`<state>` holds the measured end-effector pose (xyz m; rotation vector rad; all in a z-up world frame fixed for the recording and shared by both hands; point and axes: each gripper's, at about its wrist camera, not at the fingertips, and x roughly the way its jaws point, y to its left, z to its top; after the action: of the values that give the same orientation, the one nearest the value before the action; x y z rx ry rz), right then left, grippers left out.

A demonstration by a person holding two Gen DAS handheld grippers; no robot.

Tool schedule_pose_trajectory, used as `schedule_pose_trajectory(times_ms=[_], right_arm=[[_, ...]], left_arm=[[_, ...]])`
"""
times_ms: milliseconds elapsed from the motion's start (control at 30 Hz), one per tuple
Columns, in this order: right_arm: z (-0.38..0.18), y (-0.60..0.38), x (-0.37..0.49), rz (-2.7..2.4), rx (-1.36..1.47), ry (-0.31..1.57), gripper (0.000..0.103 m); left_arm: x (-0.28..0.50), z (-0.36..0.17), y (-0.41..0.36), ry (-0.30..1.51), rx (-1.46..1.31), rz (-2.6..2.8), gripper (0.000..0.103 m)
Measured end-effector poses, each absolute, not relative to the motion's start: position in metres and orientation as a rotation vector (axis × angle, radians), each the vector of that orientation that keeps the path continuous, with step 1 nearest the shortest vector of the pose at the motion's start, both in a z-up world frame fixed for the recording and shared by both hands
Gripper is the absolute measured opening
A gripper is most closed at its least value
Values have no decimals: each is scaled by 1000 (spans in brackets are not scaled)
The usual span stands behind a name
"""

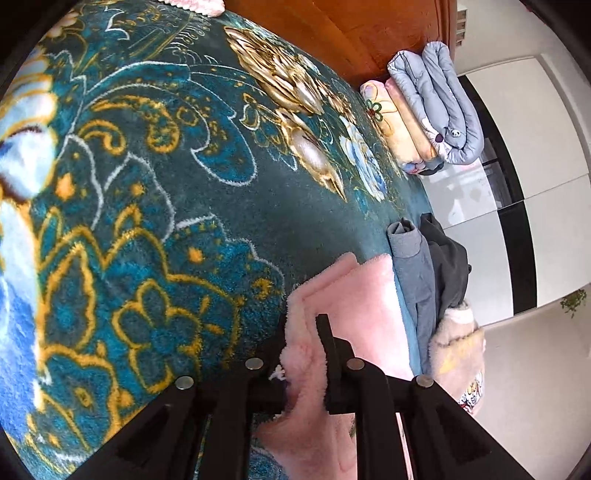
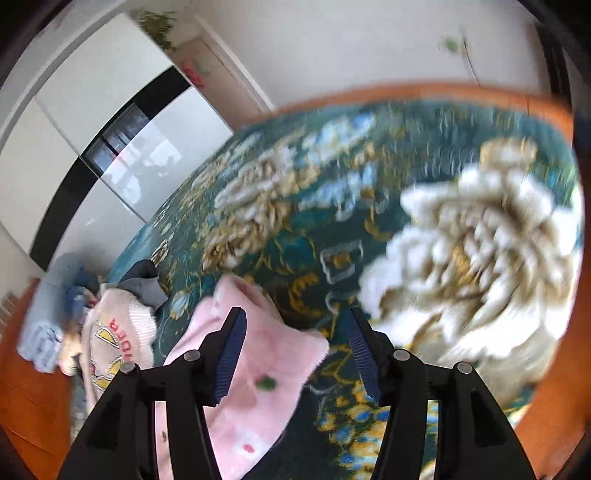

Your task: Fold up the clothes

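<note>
Left gripper (image 1: 303,325): black fingers nearly together, clamped on a fold of the fluffy pink fleece garment (image 1: 354,295), fabric bunched between the pads.

Right gripper (image 2: 295,325): fingers with blue ribbed pads (image 2: 231,354) apart, nothing gripped. The pink garment's corner lies under and just beside its left finger, pads not pressing on it. This view is motion-blurred.

The pink garment lies folded in layers on the teal plush blanket with gold and white floral pattern (image 1: 166,166), near the blanket's edge.

Just beside it, at that edge: a grey knit piece (image 1: 410,258), a dark charcoal garment (image 1: 447,258) and a cream fuzzy top with red lettering (image 2: 118,332).

Farther along the edge: a folded grey-blue padded quilt (image 1: 436,96) on peach floral rolled blankets (image 1: 395,118), against an orange-brown wooden board (image 1: 332,33). White glossy wardrobe with a black stripe (image 1: 524,147) behind.
</note>
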<state>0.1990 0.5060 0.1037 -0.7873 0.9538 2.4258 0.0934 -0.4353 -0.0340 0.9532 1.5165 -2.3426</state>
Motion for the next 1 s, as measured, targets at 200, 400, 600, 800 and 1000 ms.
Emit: schedule_pose_trajectory(times_ms=[200, 400, 600, 800, 1000], right_arm=[[115, 365, 122, 2789, -1028, 738, 58], [61, 193, 51, 3064, -1434, 795, 58], [12, 115, 40, 3086, -1673, 802, 58], [12, 144, 61, 3106, -1554, 870, 58], [15, 191, 75, 3047, -1379, 1020, 58]], left_arm=[[108, -30, -433, 1590, 887, -2412, 53], [121, -20, -424, 1527, 878, -2504, 75], [107, -15, -409, 1315, 923, -2525, 62], [108, -27, -416, 1368, 907, -2420, 15], [111, 30, -387, 1151, 818, -2552, 13]])
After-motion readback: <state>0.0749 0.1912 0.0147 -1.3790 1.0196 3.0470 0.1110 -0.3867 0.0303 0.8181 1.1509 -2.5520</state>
